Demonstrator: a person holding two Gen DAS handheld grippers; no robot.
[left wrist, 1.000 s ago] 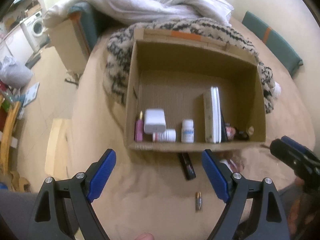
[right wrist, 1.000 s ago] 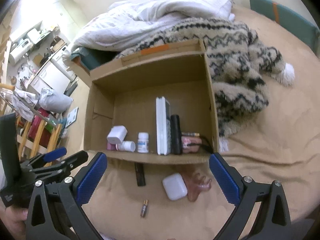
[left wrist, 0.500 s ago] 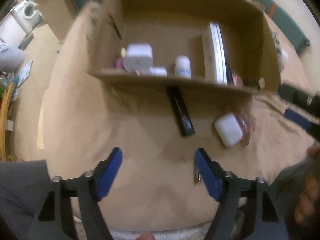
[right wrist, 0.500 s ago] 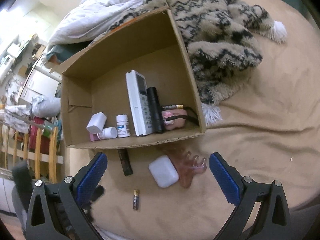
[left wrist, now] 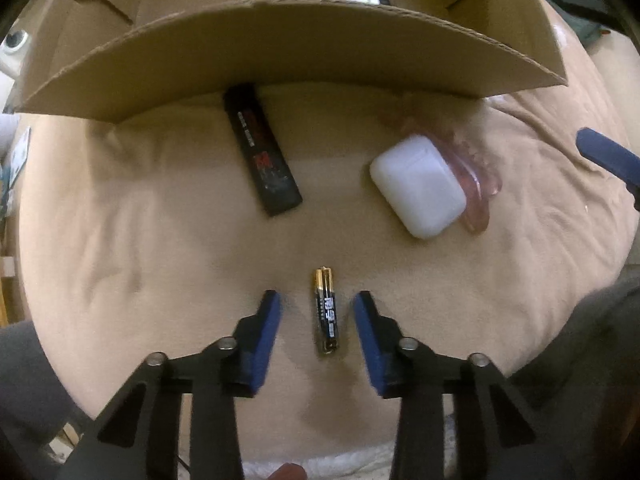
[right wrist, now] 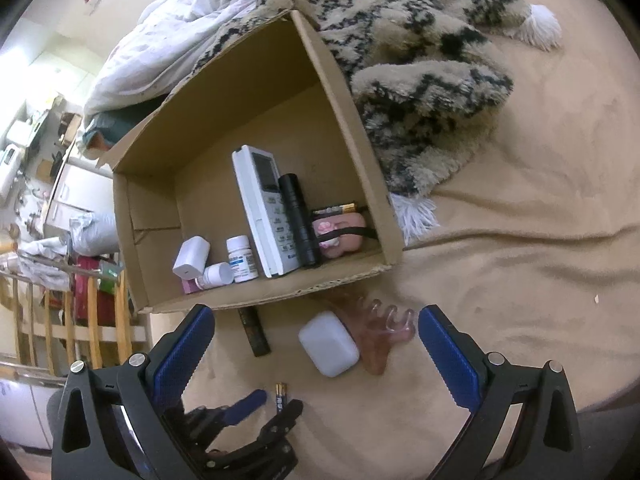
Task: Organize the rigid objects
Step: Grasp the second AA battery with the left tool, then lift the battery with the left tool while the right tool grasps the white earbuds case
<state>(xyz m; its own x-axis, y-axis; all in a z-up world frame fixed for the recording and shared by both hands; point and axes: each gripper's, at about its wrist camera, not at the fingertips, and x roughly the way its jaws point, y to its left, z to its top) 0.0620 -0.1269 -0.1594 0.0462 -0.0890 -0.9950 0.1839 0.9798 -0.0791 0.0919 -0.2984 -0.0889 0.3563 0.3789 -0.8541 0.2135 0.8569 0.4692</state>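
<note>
The box (right wrist: 352, 148), brown cardboard, lies ahead of both tongs, open side up. In it: a white remote (right wrist: 266, 208), a black torch (right wrist: 298, 220), a white bottle (right wrist: 242, 258) with a blue label too small to read. Outside it, ahead of the left tongs (left wrist: 317, 322): a white case (left wrist: 418, 186), a black bar (left wrist: 262, 150) with blurred red print. The battery (left wrist: 326, 314), black and gold with white characters, lies between the closing left jaws, untouched. The right tongs (right wrist: 316, 344) stand wide apart around the case.
</note>
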